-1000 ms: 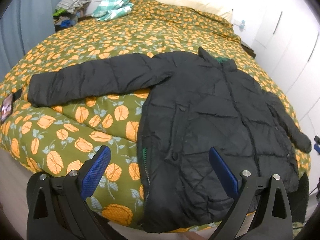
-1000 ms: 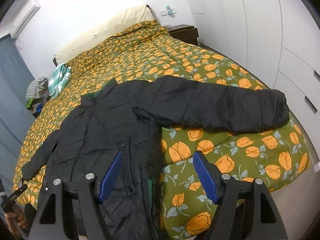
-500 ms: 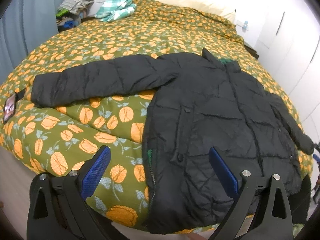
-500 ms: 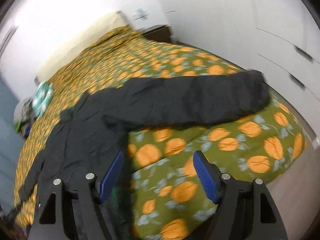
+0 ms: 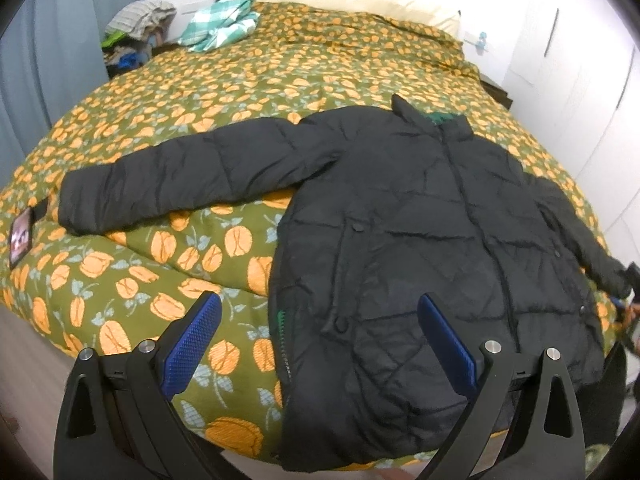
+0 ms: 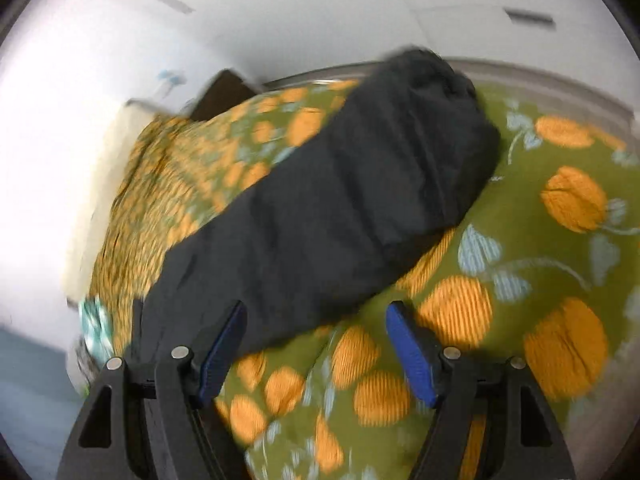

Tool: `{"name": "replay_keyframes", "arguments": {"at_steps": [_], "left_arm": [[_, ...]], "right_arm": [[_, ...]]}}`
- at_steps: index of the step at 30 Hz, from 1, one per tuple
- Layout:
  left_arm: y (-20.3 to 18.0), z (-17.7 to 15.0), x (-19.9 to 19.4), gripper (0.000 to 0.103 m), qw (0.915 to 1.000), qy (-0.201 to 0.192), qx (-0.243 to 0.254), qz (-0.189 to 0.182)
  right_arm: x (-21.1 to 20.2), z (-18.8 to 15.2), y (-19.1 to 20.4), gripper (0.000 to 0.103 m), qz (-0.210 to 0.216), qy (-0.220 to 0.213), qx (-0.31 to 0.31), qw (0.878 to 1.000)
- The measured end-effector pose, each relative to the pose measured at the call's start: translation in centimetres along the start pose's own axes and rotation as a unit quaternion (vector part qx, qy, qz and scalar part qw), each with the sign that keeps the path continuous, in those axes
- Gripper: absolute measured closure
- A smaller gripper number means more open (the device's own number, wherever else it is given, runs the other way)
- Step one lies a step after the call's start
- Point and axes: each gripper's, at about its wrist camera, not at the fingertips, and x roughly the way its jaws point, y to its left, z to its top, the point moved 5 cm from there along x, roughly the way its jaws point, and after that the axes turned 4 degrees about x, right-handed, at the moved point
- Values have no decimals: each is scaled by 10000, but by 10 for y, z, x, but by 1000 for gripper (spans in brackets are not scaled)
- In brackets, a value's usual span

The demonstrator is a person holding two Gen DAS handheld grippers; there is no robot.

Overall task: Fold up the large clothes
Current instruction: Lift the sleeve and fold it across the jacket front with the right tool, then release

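Observation:
A black quilted puffer jacket lies front up and spread flat on the bed. One sleeve stretches out to the left. My left gripper is open and empty, hovering above the jacket's hem near the bed's foot. My right gripper is open and empty, close over the jacket's other sleeve; its left pad is at the sleeve's lower edge. The right wrist view is motion-blurred.
The bed has a green quilt with orange flowers. A teal checked cloth lies near the pillows. A clothes pile sits beside the bed at back left. A phone lies at the left edge. White wardrobes stand on the right.
My right gripper has swung right and dropped close to the outstretched sleeve, which now fills its view. My left gripper has shifted only slightly. Both stay open.

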Motion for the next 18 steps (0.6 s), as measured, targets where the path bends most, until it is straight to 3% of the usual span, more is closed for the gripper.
{"name": "replay_keyframes", "arguments": {"at_steps": [4,6,7,8,12,15,18], "left_arm": [[2,-1,1,4,10000,59,17,63],[4,-2,2,4,9999,61,-26,78],[5,-2,2,4,9999,67,-48,80],[6,-3,3,4,9999,75,-72,76],[10,-5,6,4,9998,115,-139,55],[9,-6,10,4,9998,138,-165,25],[7,-6,12,4,9996,112,-239,-51]], "right_arm": [[20,18,-13,30,-50,-374,625,9973],[24,25,-11,49,-212,-530,534,9969],[23,27,-5,74,-321,-607,322,9971],[21,29,4,86,-344,-695,84,9970],[-16,25,69,91,-47,-1112,-1072,9880],[-51,0,147,92,271,-1377,-2462,9590],[-82,-43,231,92,705,-1540,-3785,9100]]}}
